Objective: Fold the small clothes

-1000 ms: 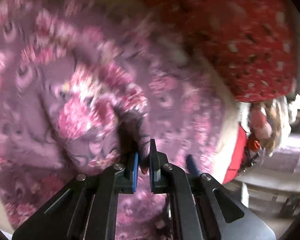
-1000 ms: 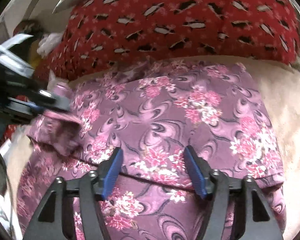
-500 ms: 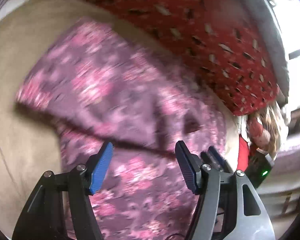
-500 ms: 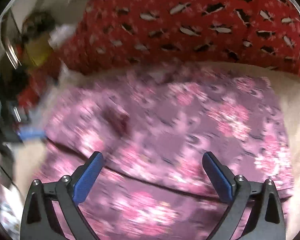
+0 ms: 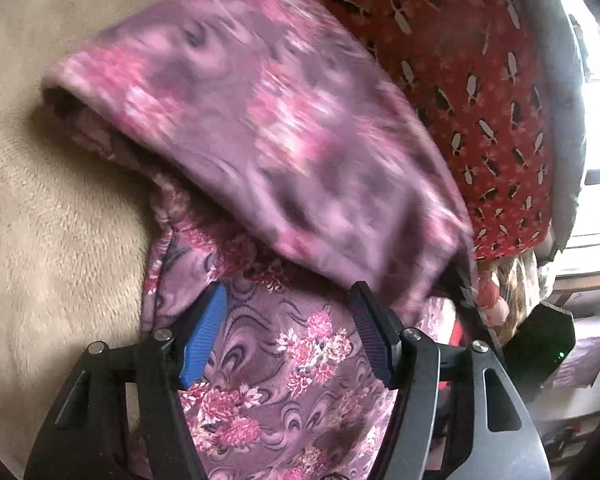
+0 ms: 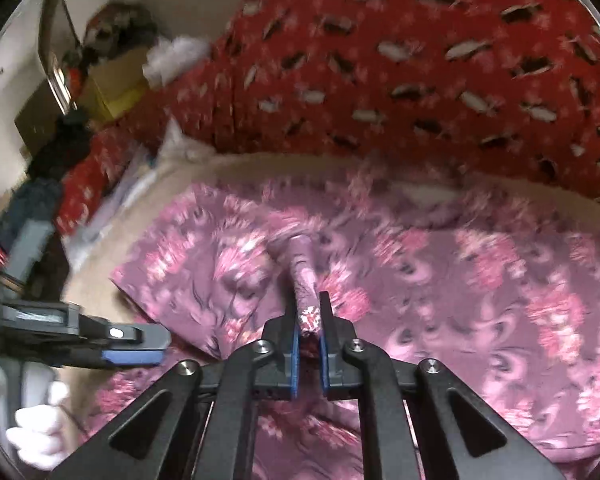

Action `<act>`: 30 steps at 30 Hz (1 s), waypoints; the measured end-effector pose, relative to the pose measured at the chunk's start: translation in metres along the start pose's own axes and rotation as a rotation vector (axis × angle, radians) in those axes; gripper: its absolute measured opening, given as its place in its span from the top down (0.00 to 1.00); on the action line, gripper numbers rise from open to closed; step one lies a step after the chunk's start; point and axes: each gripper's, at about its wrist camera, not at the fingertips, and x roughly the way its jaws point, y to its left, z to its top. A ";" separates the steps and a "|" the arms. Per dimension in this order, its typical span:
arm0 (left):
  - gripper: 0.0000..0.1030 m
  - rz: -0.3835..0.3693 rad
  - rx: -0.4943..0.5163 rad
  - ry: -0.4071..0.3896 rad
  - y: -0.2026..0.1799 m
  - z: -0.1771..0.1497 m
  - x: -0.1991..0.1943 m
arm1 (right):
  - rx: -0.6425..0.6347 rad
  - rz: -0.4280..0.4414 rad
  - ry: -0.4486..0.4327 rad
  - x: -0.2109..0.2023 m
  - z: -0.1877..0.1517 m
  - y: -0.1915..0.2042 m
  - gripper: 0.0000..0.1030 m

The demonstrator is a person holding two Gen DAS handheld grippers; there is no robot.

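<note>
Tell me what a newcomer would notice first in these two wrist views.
The purple floral garment dominates, spread on the beige plush surface with one layer lifted and blurred above the rest. The right gripper is shut on a bunched ridge of that cloth, while the left gripper is open over its lower part. Behind, a red patterned fabric fills the background.

No lettering, label, brand or number can be read in either wrist view. The purple floral garment (image 5: 300, 152) ahead of both grippers carries only a flower-and-swirl print, and the red cloth (image 6: 400, 64) beyond it shows only small pale and dark shapes. A green light glows on a black device (image 5: 548, 344) to the right, unmarked.
</note>
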 end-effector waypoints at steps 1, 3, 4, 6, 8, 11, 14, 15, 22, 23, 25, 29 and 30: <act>0.39 -0.001 -0.001 -0.002 0.001 0.000 -0.001 | 0.017 -0.001 -0.023 -0.014 0.003 -0.010 0.93; 0.39 0.002 -0.003 -0.007 0.002 -0.001 -0.003 | 0.040 -0.020 -0.054 -0.035 0.007 -0.027 0.93; 0.39 0.005 -0.003 -0.009 0.002 -0.001 -0.003 | 0.060 -0.037 -0.070 -0.047 0.009 -0.041 0.93; 0.39 0.014 -0.003 -0.013 0.002 -0.003 -0.004 | 0.116 -0.067 -0.083 -0.063 0.009 -0.072 0.93; 0.39 0.025 -0.007 -0.018 0.001 -0.003 -0.003 | 0.170 -0.104 -0.086 -0.075 0.006 -0.101 0.93; 0.39 0.041 -0.010 -0.020 -0.002 -0.004 -0.002 | 0.258 -0.138 -0.075 -0.082 -0.005 -0.140 0.93; 0.39 0.059 -0.012 -0.021 -0.006 -0.005 -0.002 | 0.356 -0.173 -0.012 -0.072 -0.025 -0.174 0.93; 0.39 0.062 -0.013 -0.016 -0.007 -0.007 -0.003 | 0.374 -0.183 0.005 -0.070 -0.032 -0.179 0.92; 0.39 0.035 0.093 -0.042 -0.035 -0.024 -0.021 | 0.534 -0.030 -0.107 -0.094 -0.052 -0.196 0.57; 0.39 0.073 0.122 -0.049 -0.042 -0.022 -0.017 | 0.544 -0.028 -0.091 -0.090 -0.056 -0.197 0.50; 0.39 0.151 0.133 -0.039 -0.046 -0.015 -0.002 | 0.529 -0.046 -0.027 -0.075 -0.058 -0.194 0.52; 0.39 0.231 0.116 0.008 -0.043 -0.005 0.023 | 0.414 -0.059 -0.077 -0.087 -0.049 -0.181 0.95; 0.39 0.244 0.129 -0.001 -0.044 -0.006 0.025 | 0.413 -0.058 -0.117 -0.095 -0.048 -0.182 0.95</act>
